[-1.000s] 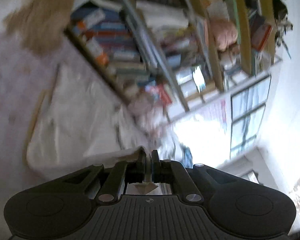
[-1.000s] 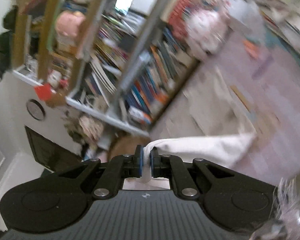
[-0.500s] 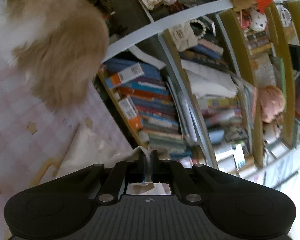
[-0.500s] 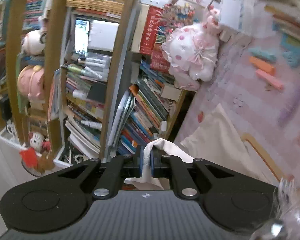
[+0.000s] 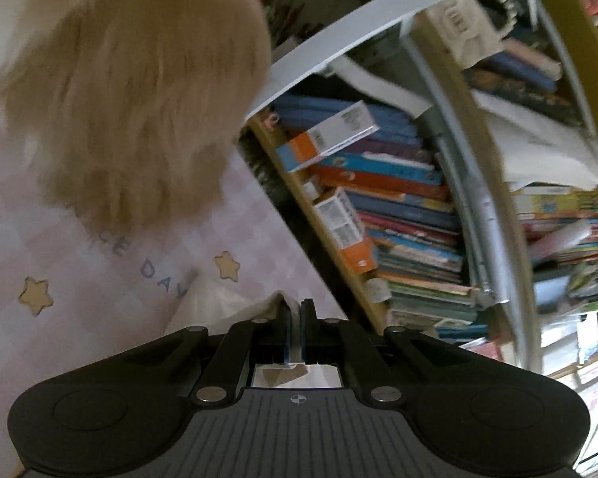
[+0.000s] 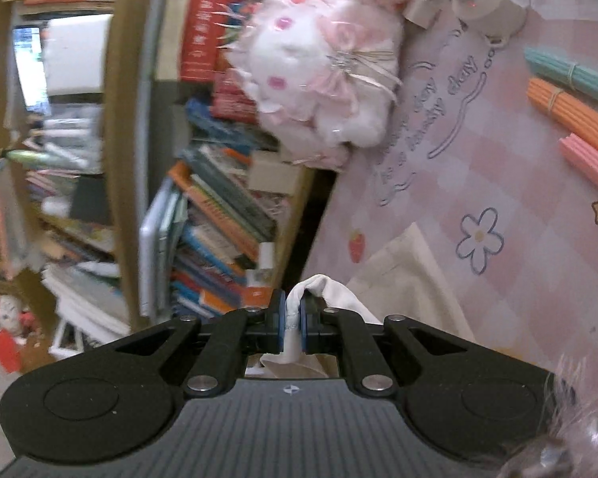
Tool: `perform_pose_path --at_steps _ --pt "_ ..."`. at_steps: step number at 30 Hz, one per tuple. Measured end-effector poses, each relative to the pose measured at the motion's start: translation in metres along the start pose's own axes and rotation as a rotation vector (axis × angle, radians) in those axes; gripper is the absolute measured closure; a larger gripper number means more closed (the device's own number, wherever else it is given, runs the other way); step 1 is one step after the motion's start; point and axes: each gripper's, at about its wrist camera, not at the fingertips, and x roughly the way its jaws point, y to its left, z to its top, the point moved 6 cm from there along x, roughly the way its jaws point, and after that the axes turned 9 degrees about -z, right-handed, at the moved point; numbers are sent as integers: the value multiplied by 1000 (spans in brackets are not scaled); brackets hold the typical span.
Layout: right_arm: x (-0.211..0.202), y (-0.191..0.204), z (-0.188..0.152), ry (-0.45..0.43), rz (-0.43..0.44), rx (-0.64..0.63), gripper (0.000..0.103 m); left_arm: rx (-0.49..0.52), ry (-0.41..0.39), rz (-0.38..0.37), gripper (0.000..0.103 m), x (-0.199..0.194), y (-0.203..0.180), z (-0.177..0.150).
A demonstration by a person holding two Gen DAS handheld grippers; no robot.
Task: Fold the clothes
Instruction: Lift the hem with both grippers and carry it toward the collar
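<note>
Left wrist view. The left gripper (image 5: 295, 318) has its jaws pressed nearly together on a thin edge of the cream garment (image 5: 223, 304), which lies on the pink checked tablecloth (image 5: 79, 279) close to the table's far edge, in front of the bookshelf (image 5: 378, 207). A tan plush toy (image 5: 131, 79) sits near, toward the far left corner. For a clean fold, this corner is best carried level with its partner and kept short of the toy.

Right wrist view. The right gripper (image 6: 293, 320) pinches a bunched corner of the same garment (image 6: 410, 275); the remaining cloth trails over the tablecloth (image 6: 518, 207) toward the near edge. A white and pink plush (image 6: 323, 71) stands at the far edge, and coloured stick bundles (image 6: 570, 119) lie well apart to the right. Judged from here, both corners should be lowered together with the cloth taut, then released only once edges align.
</note>
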Motion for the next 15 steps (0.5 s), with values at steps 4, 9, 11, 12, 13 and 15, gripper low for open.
perform_pose_path --at_steps 4,9,11,12,13,15 --pt "17 -6 4 -18 -55 12 96 -24 8 16 100 18 17 10" --pt "34 -20 10 -77 -113 63 96 -33 3 67 101 42 40 14" --pt "43 -28 10 -95 -162 75 96 -25 29 80 101 52 46 13" --pt "47 -31 9 -103 -186 78 96 -25 41 88 101 57 50 13" --pt "50 -36 9 -108 -206 85 96 -29 51 99 101 61 55 12" --pt "55 -45 10 -110 -236 105 96 -37 72 121 101 68 66 11"
